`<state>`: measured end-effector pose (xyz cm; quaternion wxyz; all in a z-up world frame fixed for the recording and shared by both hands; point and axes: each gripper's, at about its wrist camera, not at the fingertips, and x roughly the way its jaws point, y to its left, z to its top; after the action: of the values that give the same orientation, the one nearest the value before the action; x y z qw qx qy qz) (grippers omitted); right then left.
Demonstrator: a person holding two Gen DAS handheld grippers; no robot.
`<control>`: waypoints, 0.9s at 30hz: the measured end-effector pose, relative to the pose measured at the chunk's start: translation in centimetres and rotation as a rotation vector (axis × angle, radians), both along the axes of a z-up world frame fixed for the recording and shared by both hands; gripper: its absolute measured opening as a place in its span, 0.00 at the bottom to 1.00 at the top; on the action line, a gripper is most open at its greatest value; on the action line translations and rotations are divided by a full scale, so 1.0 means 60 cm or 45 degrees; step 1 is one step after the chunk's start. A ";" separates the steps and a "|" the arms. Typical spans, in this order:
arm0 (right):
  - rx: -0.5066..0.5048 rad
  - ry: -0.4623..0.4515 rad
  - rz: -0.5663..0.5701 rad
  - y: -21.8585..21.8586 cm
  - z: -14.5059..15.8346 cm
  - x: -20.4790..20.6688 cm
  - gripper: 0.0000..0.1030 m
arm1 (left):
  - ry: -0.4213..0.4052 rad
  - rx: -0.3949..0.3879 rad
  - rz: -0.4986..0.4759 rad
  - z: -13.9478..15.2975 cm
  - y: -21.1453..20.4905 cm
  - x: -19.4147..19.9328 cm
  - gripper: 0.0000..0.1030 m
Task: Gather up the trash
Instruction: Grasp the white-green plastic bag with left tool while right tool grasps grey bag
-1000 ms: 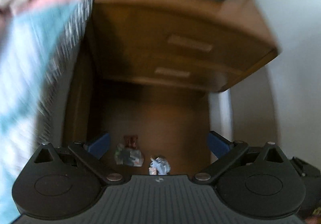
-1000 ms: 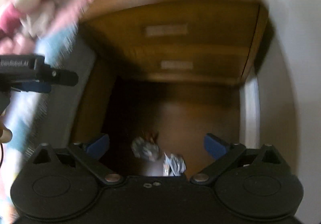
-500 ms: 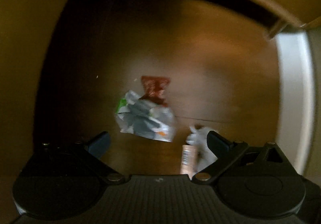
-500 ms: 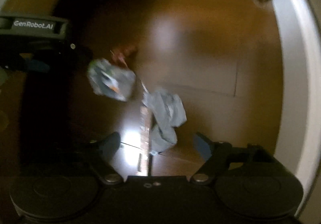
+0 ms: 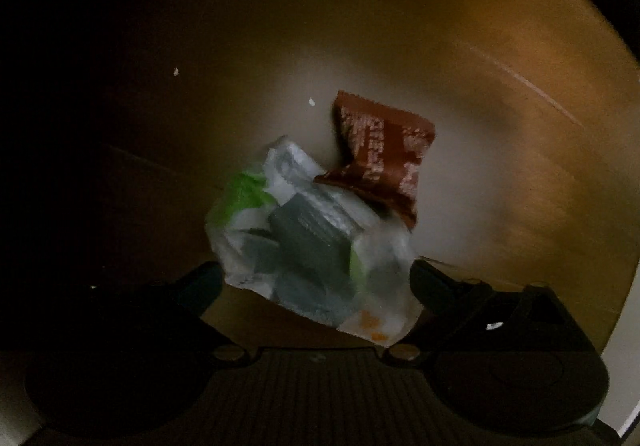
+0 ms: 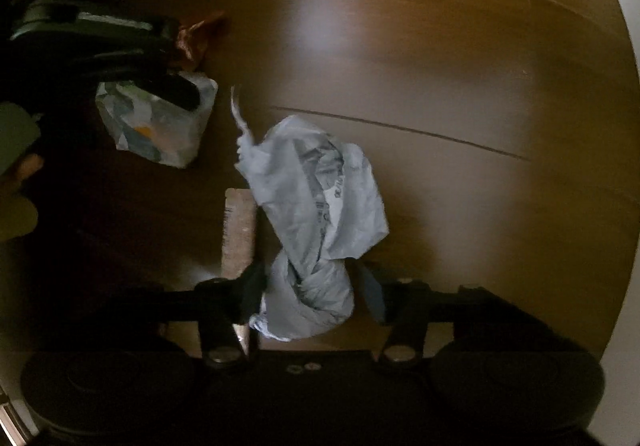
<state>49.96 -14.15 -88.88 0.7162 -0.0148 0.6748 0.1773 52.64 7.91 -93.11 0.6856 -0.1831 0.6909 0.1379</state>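
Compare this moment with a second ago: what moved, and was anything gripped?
Both grippers dropped from cabinet height to the floor. The left gripper now straddles the crumpled white wrapper, open. The right gripper is closing around the grey bag, not yet clamped. The trash and the brown wrapper stayed put.

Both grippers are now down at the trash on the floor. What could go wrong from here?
1. The right gripper is closing on the twisted end of the grey crumpled bag; the thin strip beside its left finger may be pinched too, or left behind.
2. The left gripper straddles the white crumpled wrapper; the brown wrapper overlapping it may stay behind.
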 end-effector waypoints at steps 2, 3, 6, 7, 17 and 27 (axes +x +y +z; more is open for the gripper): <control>0.002 -0.010 0.002 0.001 0.001 -0.001 0.44 | -0.002 -0.005 0.004 -0.004 0.003 0.002 0.91; 0.008 -0.012 -0.002 0.000 0.002 -0.003 0.43 | -0.004 -0.009 0.006 -0.004 0.003 0.002 0.87; 0.016 -0.019 -0.008 -0.002 0.007 -0.007 0.41 | -0.010 -0.005 0.017 -0.002 0.002 0.000 0.68; 0.017 -0.020 -0.012 -0.005 0.009 -0.009 0.41 | -0.014 -0.001 0.030 0.003 0.004 -0.001 0.54; 0.068 -0.046 -0.104 -0.040 0.096 -0.024 0.38 | -0.035 0.004 0.057 0.079 0.013 -0.023 0.03; 0.129 -0.127 -0.220 -0.090 0.361 -0.058 0.38 | -0.100 -0.012 -0.001 0.327 -0.010 -0.066 0.03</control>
<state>46.46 -19.56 -67.22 0.7613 0.0707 0.6273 0.1480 48.66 7.30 -73.49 0.7113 -0.1913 0.6643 0.1270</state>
